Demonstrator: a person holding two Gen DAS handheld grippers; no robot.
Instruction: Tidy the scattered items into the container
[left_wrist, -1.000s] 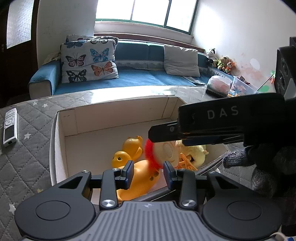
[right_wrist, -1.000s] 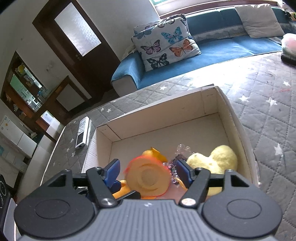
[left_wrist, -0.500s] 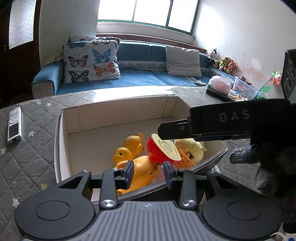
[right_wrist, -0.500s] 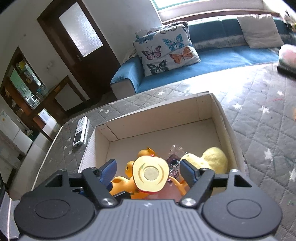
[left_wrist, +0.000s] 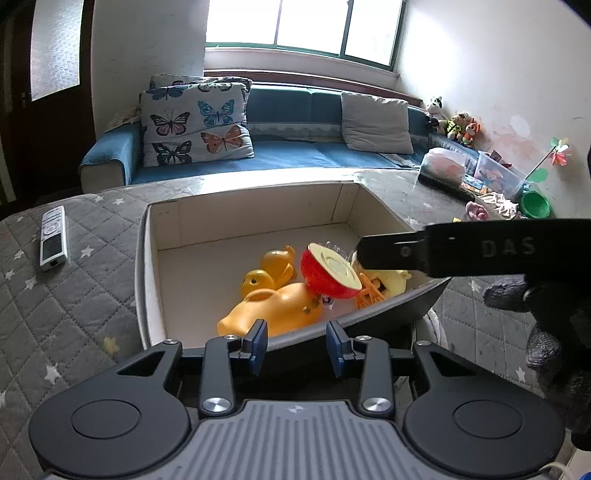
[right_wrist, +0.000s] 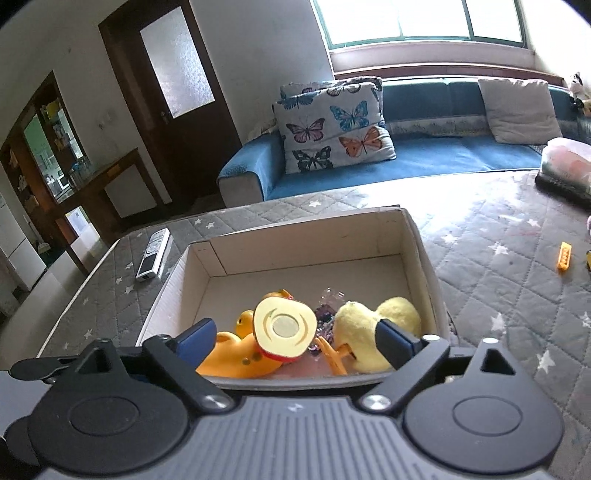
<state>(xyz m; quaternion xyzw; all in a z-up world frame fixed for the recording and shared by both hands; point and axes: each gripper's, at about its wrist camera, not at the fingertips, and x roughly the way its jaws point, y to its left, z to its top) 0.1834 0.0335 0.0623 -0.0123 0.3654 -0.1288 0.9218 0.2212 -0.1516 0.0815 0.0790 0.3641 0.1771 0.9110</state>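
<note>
A white cardboard box (left_wrist: 147, 266) (right_wrist: 421, 243) sits on the grey quilted table. Inside lie orange rubber ducks (left_wrist: 273, 306) (right_wrist: 236, 360), a red half-apple toy (left_wrist: 328, 271) (right_wrist: 284, 328), a yellow plush chick (right_wrist: 364, 326) (left_wrist: 395, 278) and a small orange piece. My left gripper (left_wrist: 295, 347) is open and empty at the box's near wall. My right gripper (right_wrist: 295, 341) is open and empty above the box's near edge, just above the apple; it shows from the side in the left wrist view (left_wrist: 391, 253).
A remote control (left_wrist: 53, 240) (right_wrist: 152, 254) lies left of the box. An orange block (right_wrist: 564, 256) lies on the quilt to the right. Plastic bins and toys (left_wrist: 495, 177) stand at the far right. A blue sofa (left_wrist: 280, 155) stands behind the table.
The right gripper opened and let the red half-apple drop into the box, then drew back and up. The left gripper pulled back a little from the box.
</note>
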